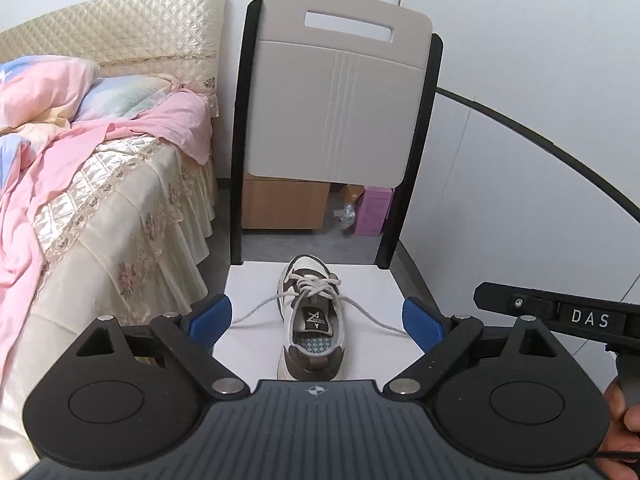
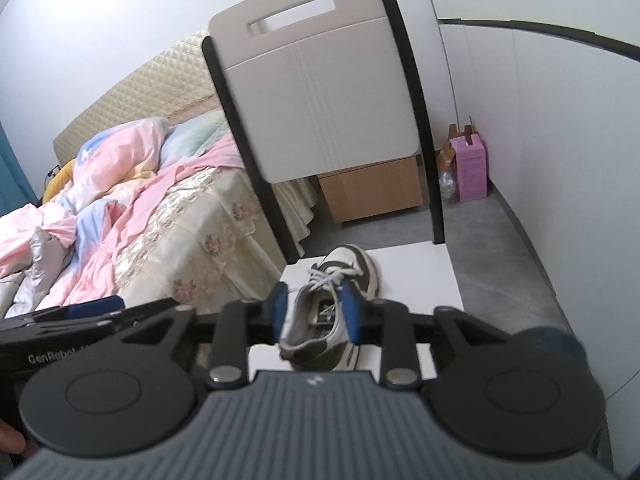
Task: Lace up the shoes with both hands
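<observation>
- Left gripper sits closest to the lens, jaws spread wide with nothing in them. It hangs above and behind the shoe's heel, touching no lace.
- Right gripper is about half open, also empty; its blue pads just frame the shoe's collar from above, no contact as far as I can tell.
- Shoe stands upright mid-seat on the chair, toe toward the backrest, heel near the front edge.
- Laces look knotted over the tongue, but both loose ends trail out flat toward the seat's left and right edges.
- Risk, I reckon: that knot looks loose, so any snag on a trailing end could undo it or drag the light shoe off the front edge.
</observation>
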